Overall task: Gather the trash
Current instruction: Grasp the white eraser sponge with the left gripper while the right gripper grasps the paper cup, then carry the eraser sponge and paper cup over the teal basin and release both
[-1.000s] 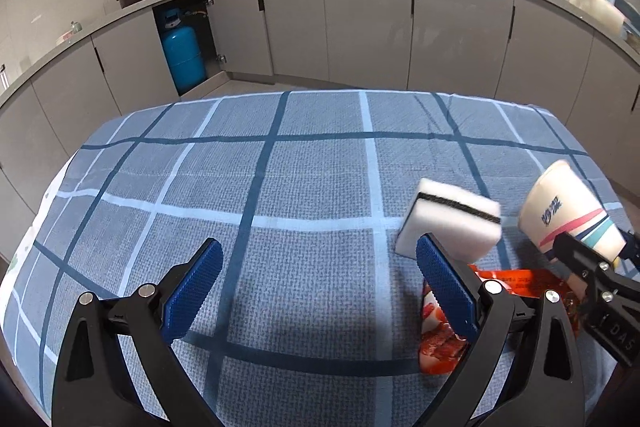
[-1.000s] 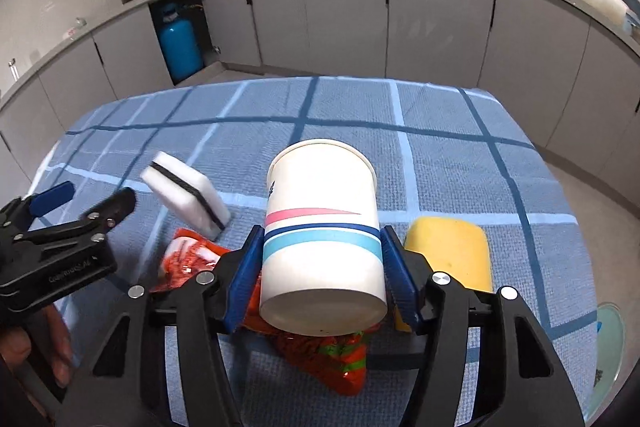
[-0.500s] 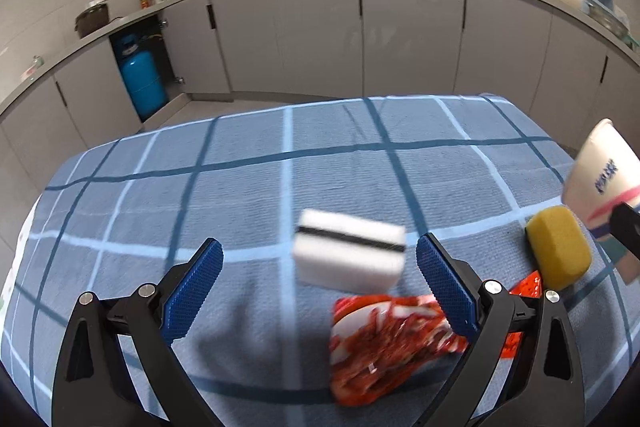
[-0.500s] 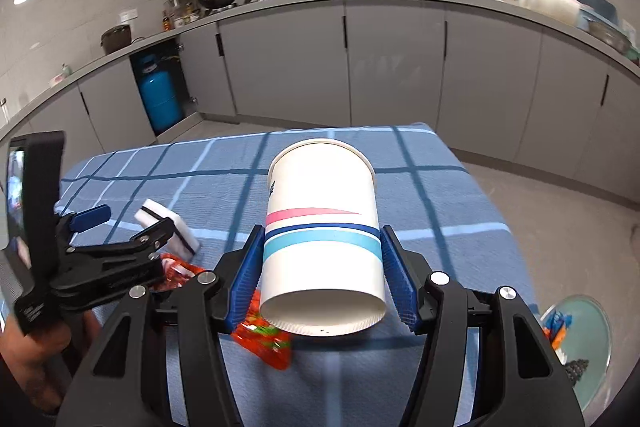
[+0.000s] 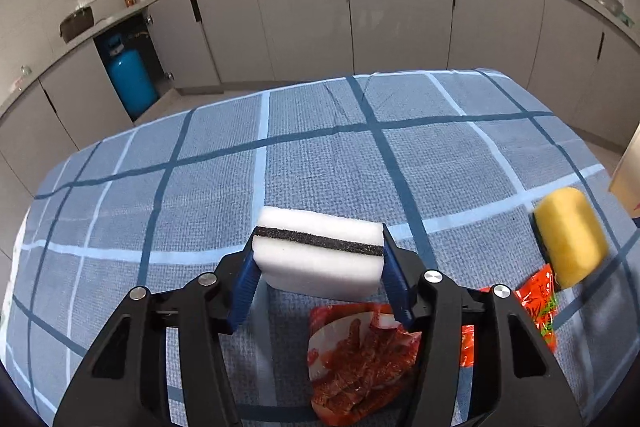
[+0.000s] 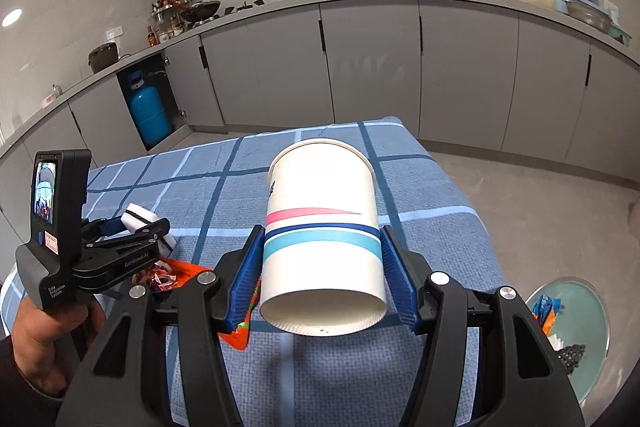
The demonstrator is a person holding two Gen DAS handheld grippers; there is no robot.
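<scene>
A white sponge with a black stripe (image 5: pixel 316 271) stands on the blue checked tablecloth (image 5: pixel 320 147). My left gripper (image 5: pixel 320 243) is closing on it, and its blue pads touch both ends. From the right wrist view that left gripper (image 6: pixel 140 227) is in a person's hand at the left. My right gripper (image 6: pixel 322 231) is shut on a white paper cup (image 6: pixel 320 187) with pink and blue stripes, held tilted above the table's right edge. A red snack wrapper (image 5: pixel 360 359) lies just below the sponge, partly under the left fingers.
A yellow sponge (image 5: pixel 568 235) rests on an orange wrapper (image 5: pixel 536 299) at the table's right side. On the floor to the right stands a round bin (image 6: pixel 576 311) with scraps inside. Grey kitchen cabinets and a blue gas cylinder (image 6: pixel 150 111) line the back.
The left gripper swung right until the white sponge came between its fingers, then its jaws narrowed onto it. The right gripper carried the cup rightward and up, toward the table's edge and the bin.
</scene>
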